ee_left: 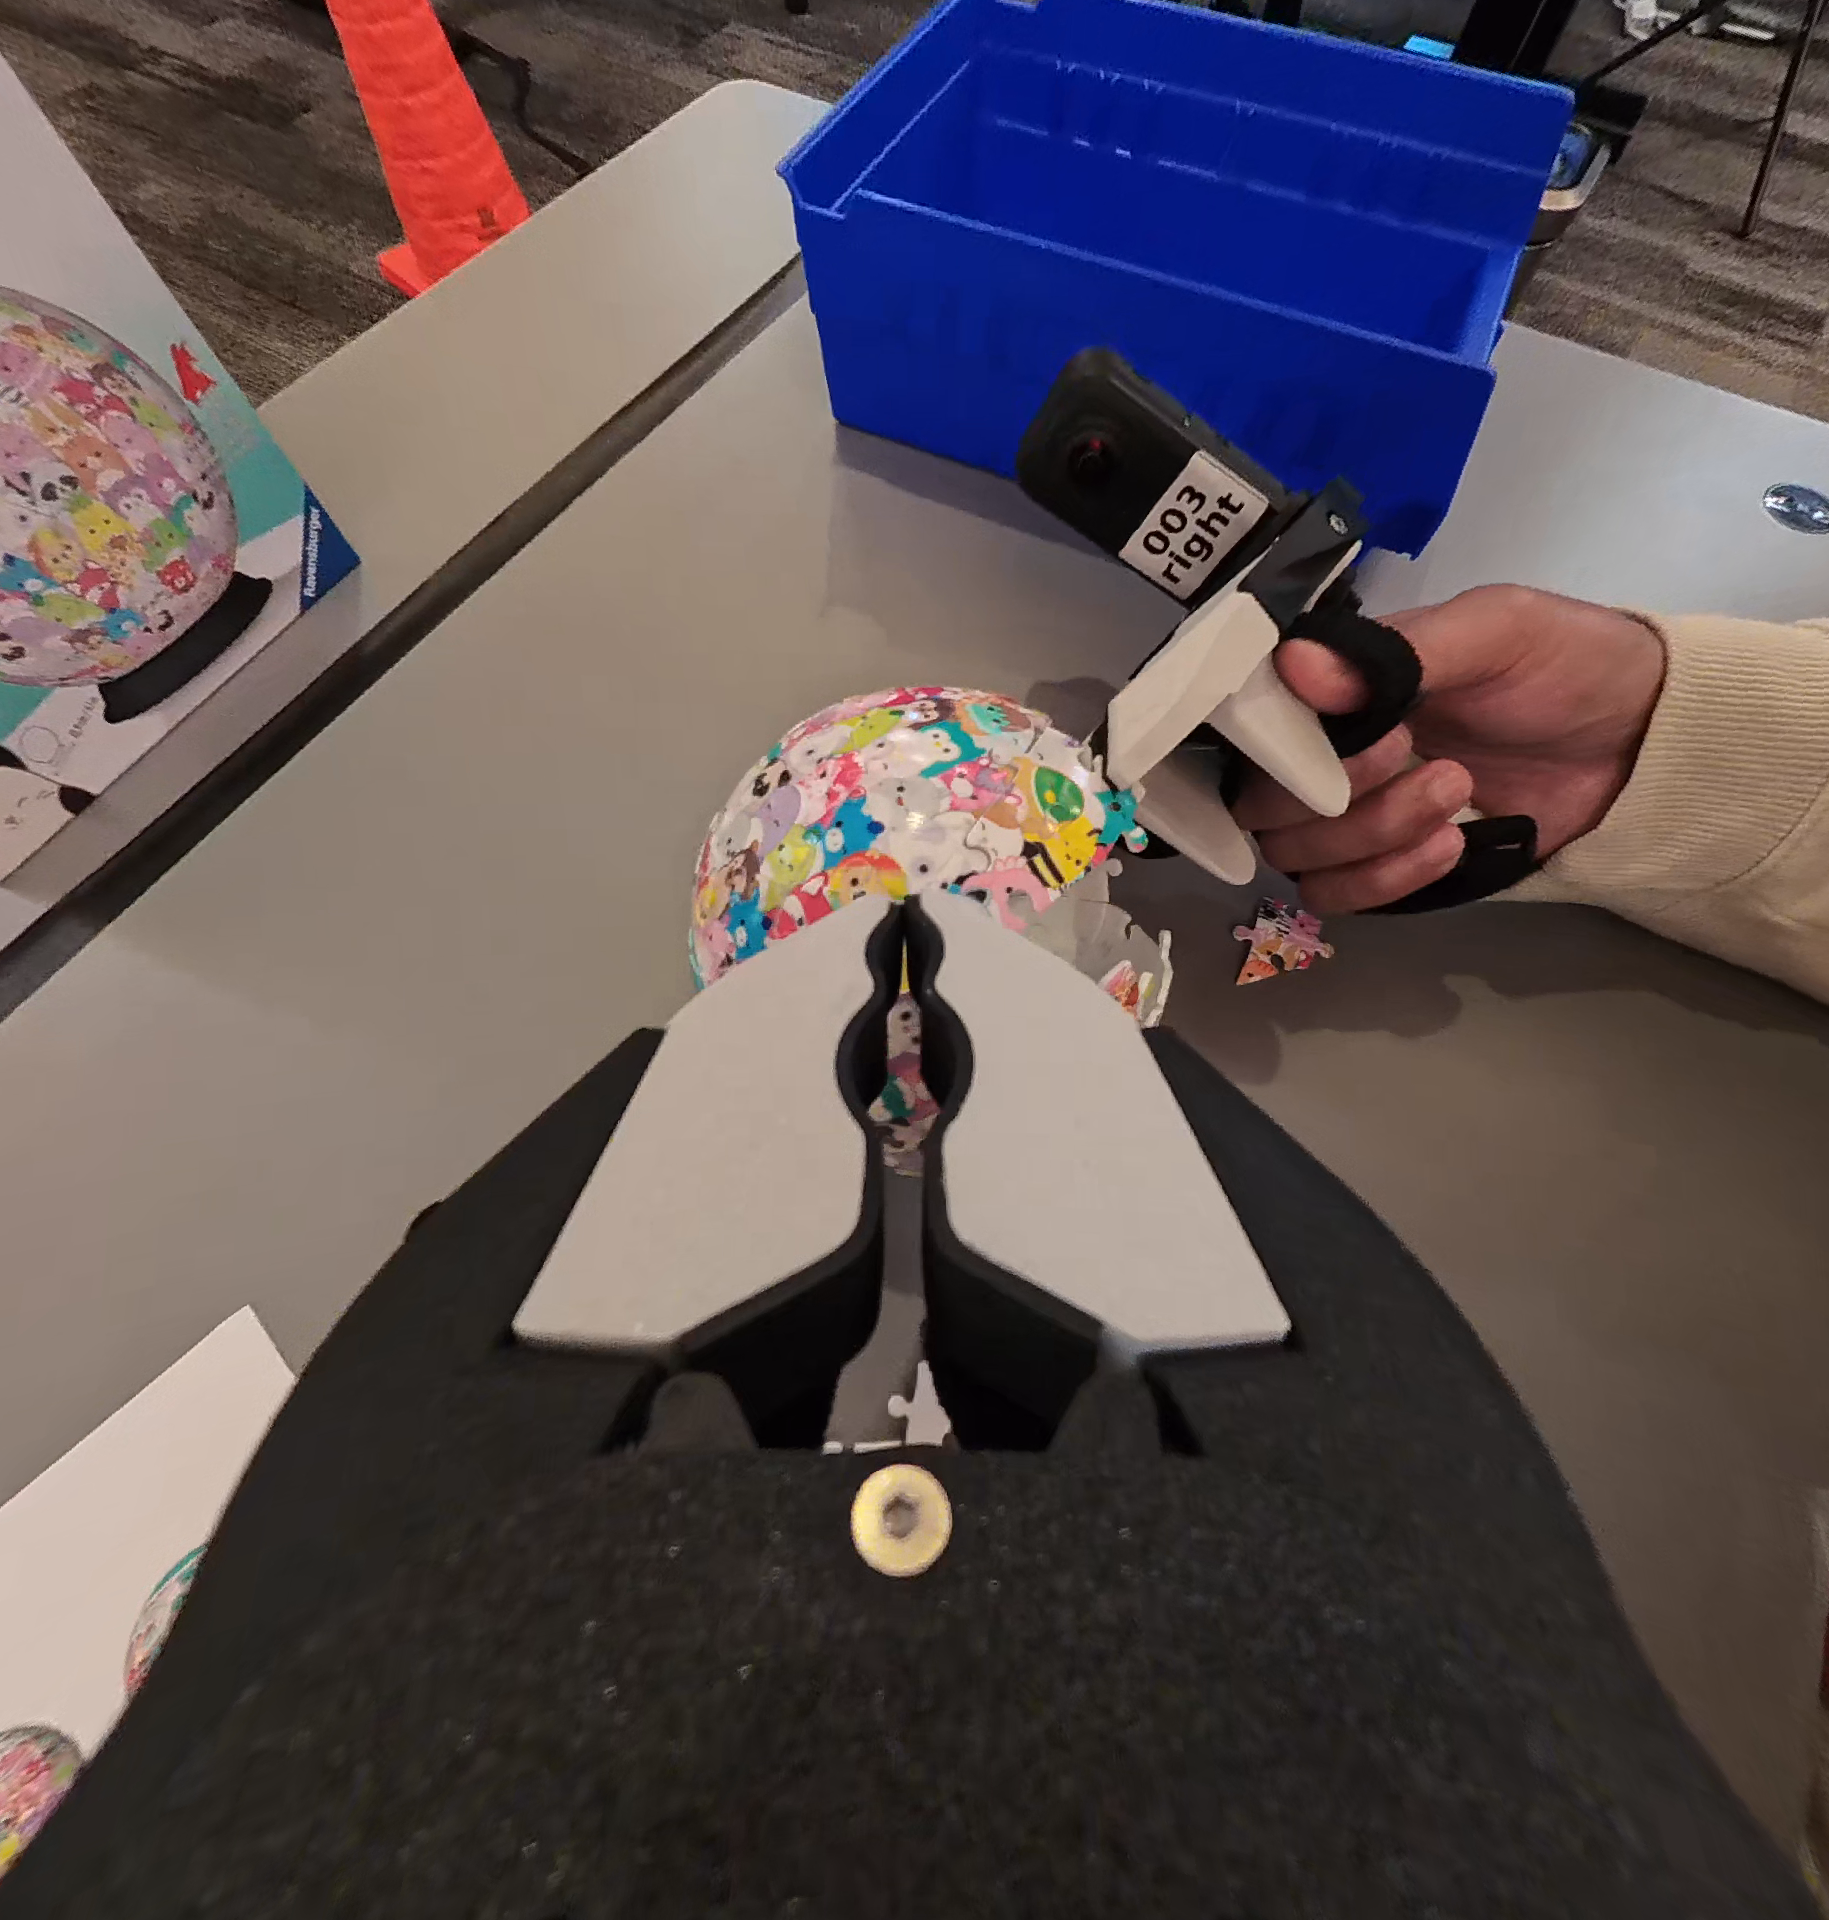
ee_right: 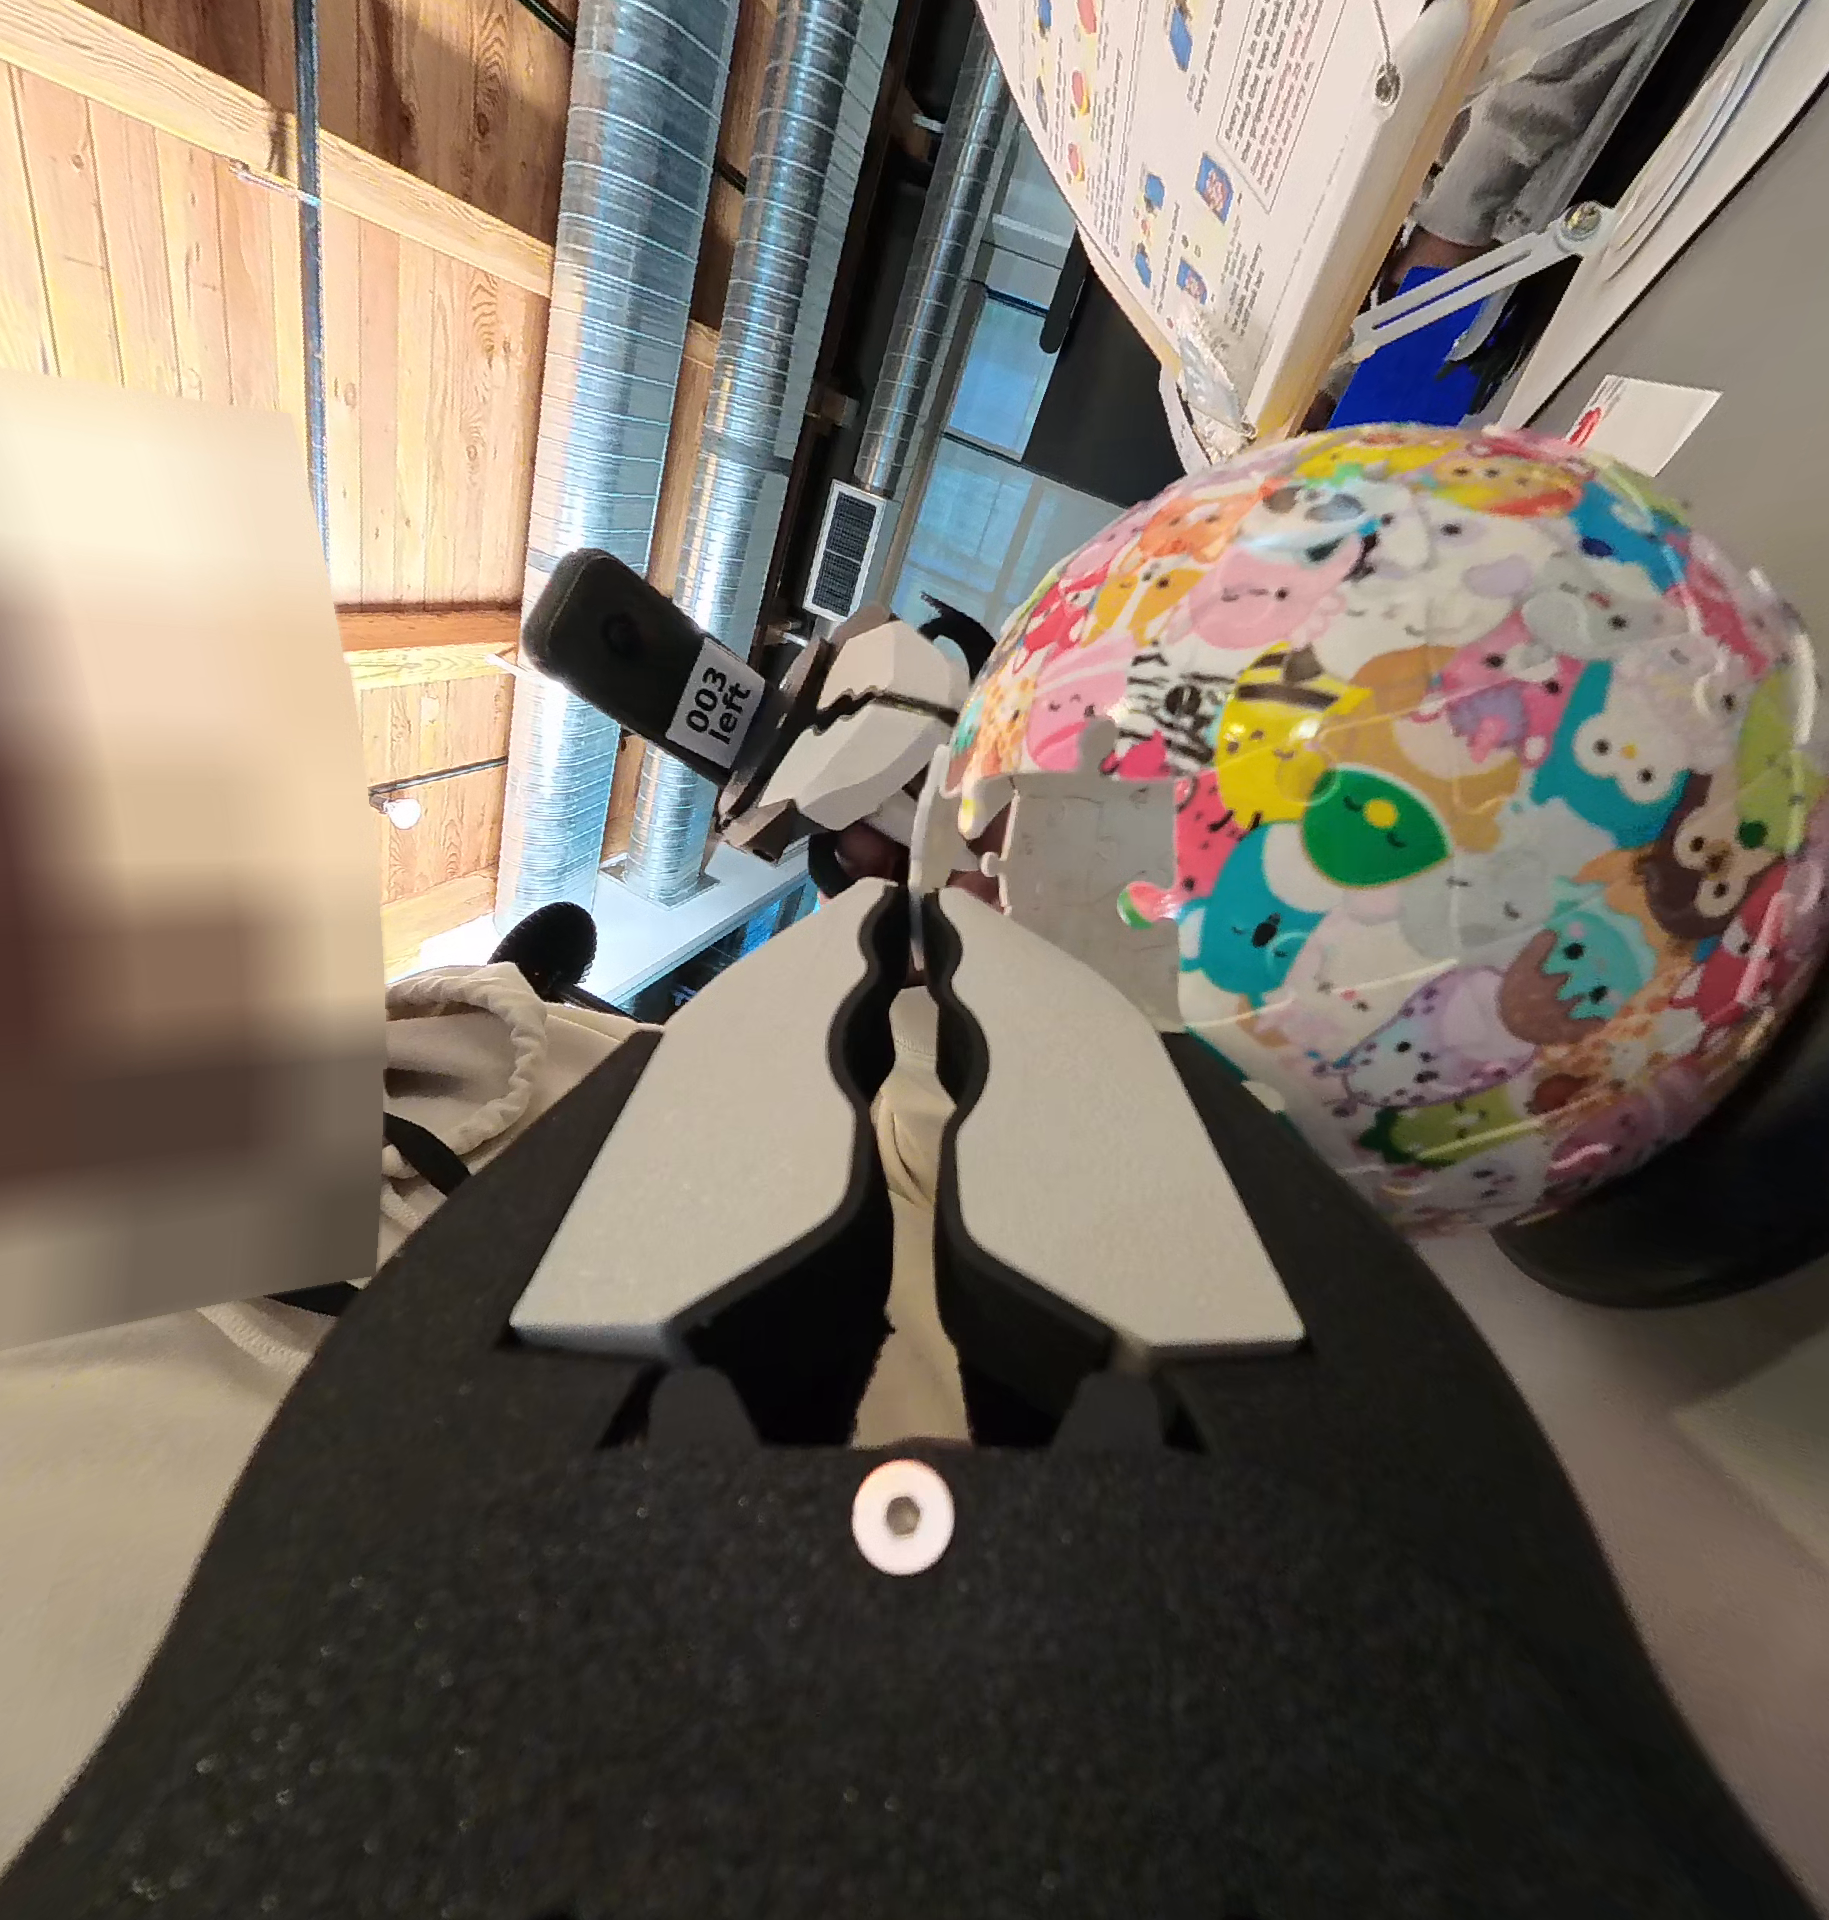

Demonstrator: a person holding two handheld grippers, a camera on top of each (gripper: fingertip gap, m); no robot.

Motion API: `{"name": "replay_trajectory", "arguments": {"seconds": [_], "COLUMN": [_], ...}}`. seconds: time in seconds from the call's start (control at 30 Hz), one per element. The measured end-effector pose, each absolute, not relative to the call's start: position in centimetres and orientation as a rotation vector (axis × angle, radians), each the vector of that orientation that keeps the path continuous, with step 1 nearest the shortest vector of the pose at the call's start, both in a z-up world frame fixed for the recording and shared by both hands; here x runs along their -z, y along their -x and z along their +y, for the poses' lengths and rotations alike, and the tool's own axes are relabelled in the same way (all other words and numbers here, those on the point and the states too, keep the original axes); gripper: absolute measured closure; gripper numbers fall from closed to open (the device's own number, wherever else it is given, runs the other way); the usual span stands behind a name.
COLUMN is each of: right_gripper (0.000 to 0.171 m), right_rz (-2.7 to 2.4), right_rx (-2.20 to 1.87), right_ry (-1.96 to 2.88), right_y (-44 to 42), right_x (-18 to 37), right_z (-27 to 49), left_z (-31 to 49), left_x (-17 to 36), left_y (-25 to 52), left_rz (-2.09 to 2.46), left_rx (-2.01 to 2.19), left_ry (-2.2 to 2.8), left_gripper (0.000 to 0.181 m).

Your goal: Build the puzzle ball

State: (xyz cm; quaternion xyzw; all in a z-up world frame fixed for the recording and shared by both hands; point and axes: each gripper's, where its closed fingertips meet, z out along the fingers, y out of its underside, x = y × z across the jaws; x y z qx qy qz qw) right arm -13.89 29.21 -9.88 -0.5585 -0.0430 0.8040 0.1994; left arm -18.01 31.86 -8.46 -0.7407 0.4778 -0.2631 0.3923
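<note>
The colourful puzzle ball (ee_left: 889, 800) stands on the grey table; its near right side is open and shows the white inside. My left gripper (ee_left: 905, 914) is shut on the ball's near shell rim, and patterned shell shows through the gap between the fingers. My right gripper (ee_left: 1112, 790) is shut at the ball's right rim on a puzzle piece (ee_left: 1123, 816). In the right wrist view the right gripper (ee_right: 915, 914) pinches that thin piece (ee_right: 929, 831) edge-on beside the ball (ee_right: 1409, 831), which sits on a black stand (ee_right: 1720, 1195). The left gripper (ee_right: 946, 717) is just beyond it.
A loose puzzle piece (ee_left: 1284, 940) lies right of the ball. A blue bin (ee_left: 1149, 260) stands behind it. The puzzle box (ee_left: 110, 520) lies at the left on a second table, with an orange cone (ee_left: 432, 135) on the floor. A white sheet (ee_left: 110, 1507) lies near left. One gripper's finger ends stand about 6 centimeters off the other's.
</note>
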Motion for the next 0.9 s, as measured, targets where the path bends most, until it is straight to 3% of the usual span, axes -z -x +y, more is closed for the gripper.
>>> {"name": "replay_trajectory", "arguments": {"seconds": [0.9], "right_gripper": [0.169], "right_rz": [-0.176], "right_rx": [-2.353], "right_ry": [1.435], "right_y": [13.7], "right_x": [8.5], "right_z": [28.1], "left_z": [33.3], "left_x": [7.9], "left_y": [20.8], "left_rz": [1.127], "left_rx": [0.627], "left_ry": [1.891], "left_gripper": [0.181]}}
